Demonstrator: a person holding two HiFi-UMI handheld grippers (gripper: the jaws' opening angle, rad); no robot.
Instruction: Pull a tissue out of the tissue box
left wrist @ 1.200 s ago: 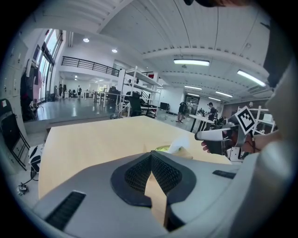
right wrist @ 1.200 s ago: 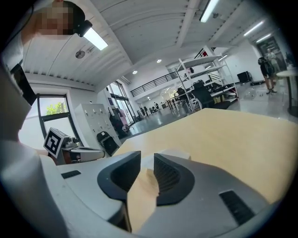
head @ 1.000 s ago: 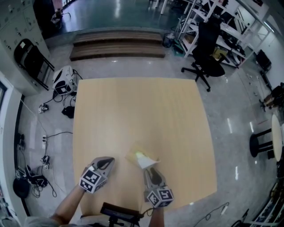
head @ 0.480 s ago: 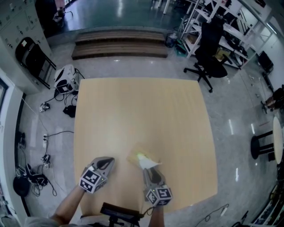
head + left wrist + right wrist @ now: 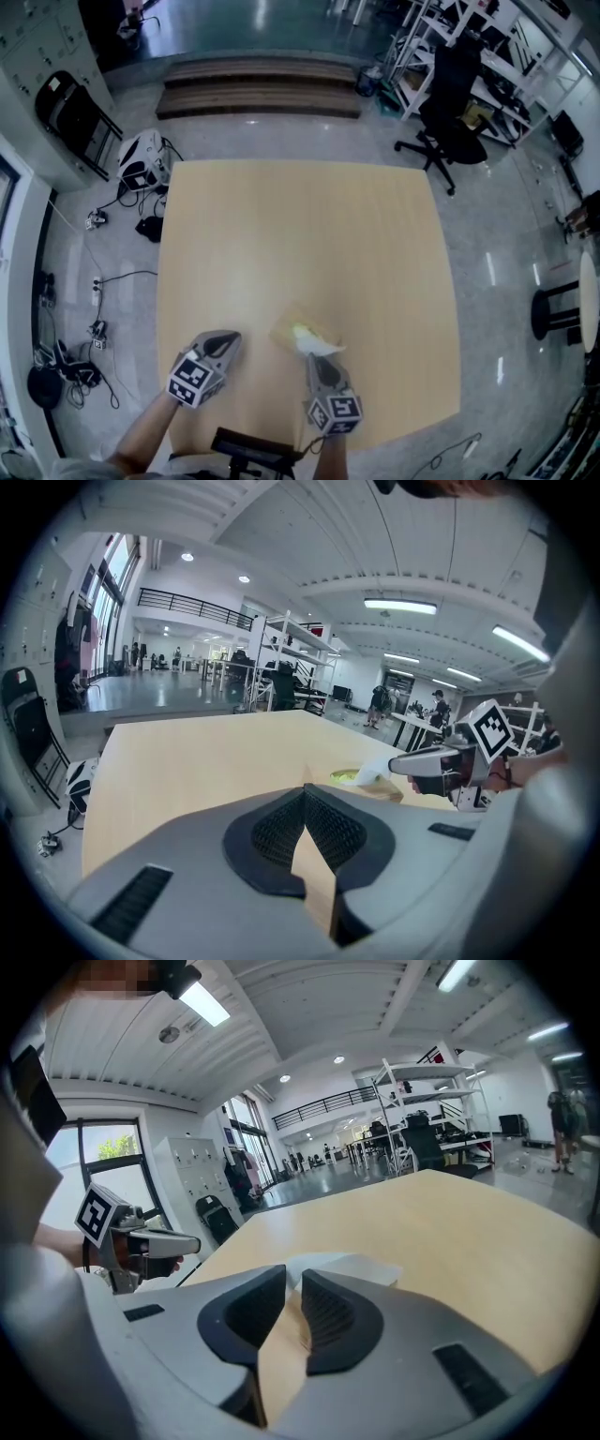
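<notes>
Narrower than before, right tool (image 5: 292,1275) closes around soft white tissue (image 5: 319,346); left tool (image 5: 305,791) pinched empty.

This is a big lab hall, like a workshop. The floor (image 5: 506,281) is grey and shiny. Tall metal shelves (image 5: 506,52) hold gear, and a black office chair (image 5: 448,112) stands near them. Cables (image 5: 98,281) lie beside the wooden counter (image 5: 300,234). Long lights (image 5: 400,605) hang up high.

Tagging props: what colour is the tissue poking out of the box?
The tissue is white; the head view shows it best.
</notes>
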